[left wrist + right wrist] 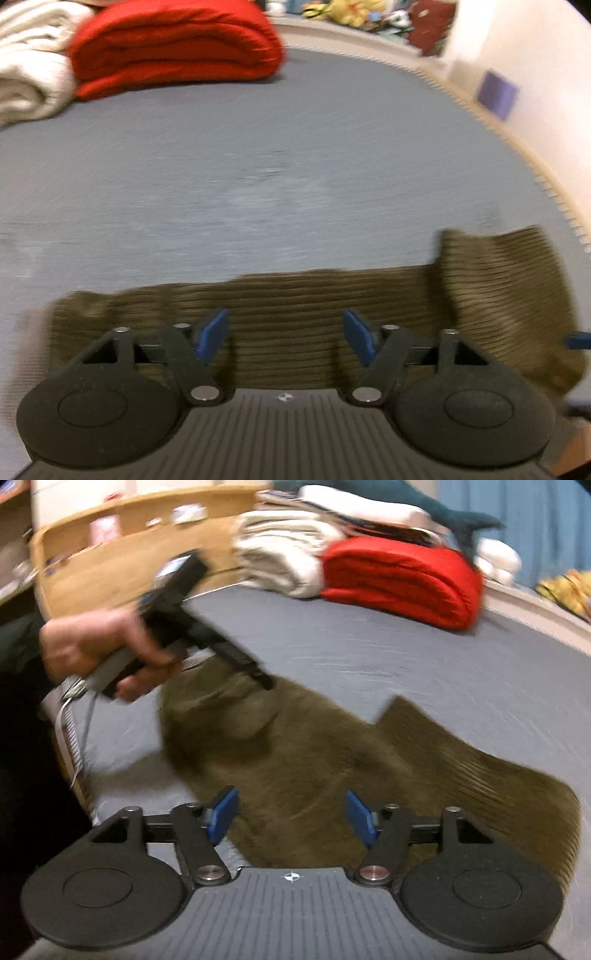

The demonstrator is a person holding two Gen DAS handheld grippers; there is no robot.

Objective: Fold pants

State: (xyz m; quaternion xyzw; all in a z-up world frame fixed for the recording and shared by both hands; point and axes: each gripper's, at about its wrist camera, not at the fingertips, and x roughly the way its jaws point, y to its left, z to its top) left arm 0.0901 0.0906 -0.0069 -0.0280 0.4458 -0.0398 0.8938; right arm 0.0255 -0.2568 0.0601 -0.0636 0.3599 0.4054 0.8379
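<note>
Currently both the left gripper (286, 338) and right gripper (291, 816) are held spread and empty above the olive pants (295, 746), spread on the grey bed (258, 166). An even edge should be pinched before the red blanket (173, 48) side is approached.

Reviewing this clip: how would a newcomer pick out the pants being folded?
Start at the grey bed sheet. Folded linen is piled at its far end, including a red blanket. The pants lie flat nearer the cameras: the only olive-brown, ribbed corduroy piece.
</note>
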